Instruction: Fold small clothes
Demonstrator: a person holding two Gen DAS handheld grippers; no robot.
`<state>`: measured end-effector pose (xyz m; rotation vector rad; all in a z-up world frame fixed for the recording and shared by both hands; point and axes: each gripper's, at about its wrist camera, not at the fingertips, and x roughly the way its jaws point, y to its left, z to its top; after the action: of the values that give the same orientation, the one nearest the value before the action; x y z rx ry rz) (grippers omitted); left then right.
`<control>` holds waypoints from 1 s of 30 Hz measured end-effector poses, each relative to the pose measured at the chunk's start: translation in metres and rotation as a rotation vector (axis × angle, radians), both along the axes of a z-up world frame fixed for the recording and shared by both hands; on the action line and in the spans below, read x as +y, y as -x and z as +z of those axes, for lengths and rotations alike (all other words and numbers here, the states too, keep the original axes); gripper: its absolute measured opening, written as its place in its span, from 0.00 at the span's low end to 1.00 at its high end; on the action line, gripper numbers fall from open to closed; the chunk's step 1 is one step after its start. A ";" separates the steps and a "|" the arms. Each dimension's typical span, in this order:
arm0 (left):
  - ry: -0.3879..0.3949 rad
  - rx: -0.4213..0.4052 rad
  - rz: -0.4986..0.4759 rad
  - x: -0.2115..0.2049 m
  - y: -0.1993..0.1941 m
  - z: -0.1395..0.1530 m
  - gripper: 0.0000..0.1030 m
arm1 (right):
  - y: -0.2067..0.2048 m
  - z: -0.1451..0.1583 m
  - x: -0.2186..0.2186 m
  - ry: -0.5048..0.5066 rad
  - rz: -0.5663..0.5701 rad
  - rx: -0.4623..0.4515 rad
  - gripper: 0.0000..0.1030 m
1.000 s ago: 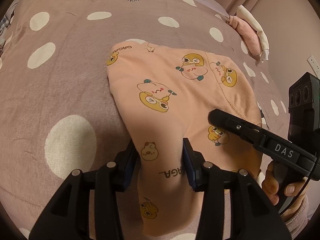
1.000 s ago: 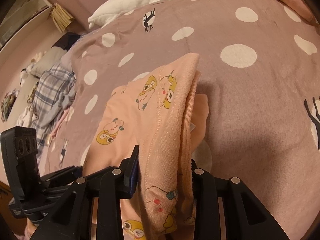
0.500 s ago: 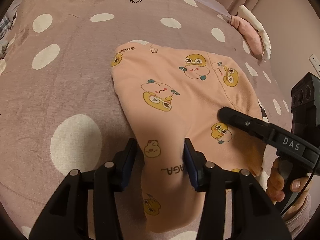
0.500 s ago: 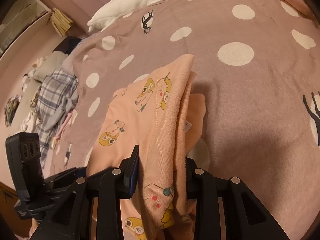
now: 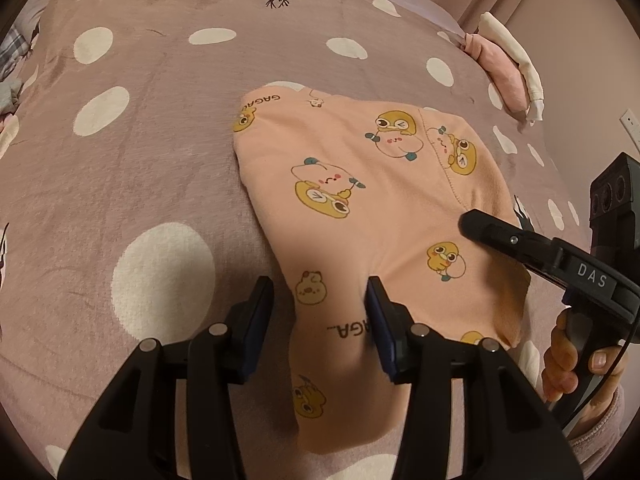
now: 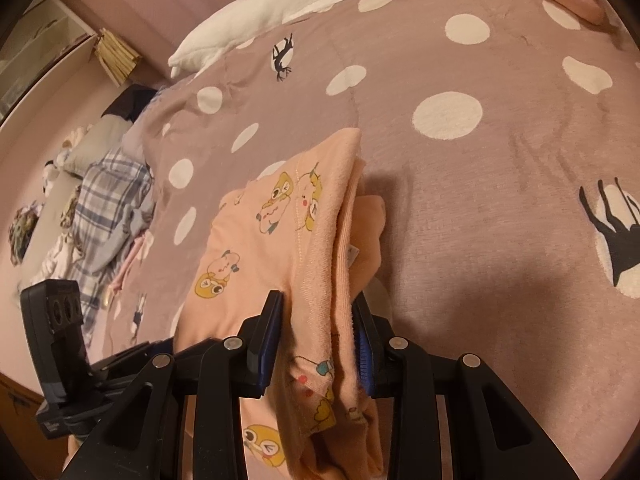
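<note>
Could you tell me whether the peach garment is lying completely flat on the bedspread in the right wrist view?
No, the peach garment has its thick edge lifted between the right gripper's fingers.

The room is lit dimly by warm, pinkish light, and everything is tinted by it. Soft shadows are cast on the dotted blanket [image 5: 160, 140]: a dark patch is seen beside the peach garment [image 5: 360, 208] in the left wrist view, and a wide one lies to its right in the right wrist view. No glare is seen. Both pictures are bent by the round lens, so the bed looks like a hill, and the corners are cut off in black. The middle is sharp; the things far off at the edges are a little soft.
</note>
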<state>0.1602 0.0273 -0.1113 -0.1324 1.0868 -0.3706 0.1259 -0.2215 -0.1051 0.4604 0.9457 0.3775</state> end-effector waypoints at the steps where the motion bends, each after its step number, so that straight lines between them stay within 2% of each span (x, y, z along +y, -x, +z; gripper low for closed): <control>1: 0.000 0.000 0.002 0.000 0.001 0.000 0.46 | 0.001 0.000 -0.001 0.001 -0.003 -0.001 0.31; 8: -0.005 -0.003 0.006 0.002 0.003 0.001 0.46 | 0.003 0.000 -0.011 -0.001 -0.035 0.007 0.31; 30: -0.014 -0.006 0.015 0.011 0.009 0.003 0.46 | 0.005 0.001 -0.011 0.011 -0.035 0.007 0.31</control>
<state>0.1507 0.0384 -0.1081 -0.1268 1.0814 -0.3491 0.1210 -0.2329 -0.1044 0.4680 0.9449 0.3391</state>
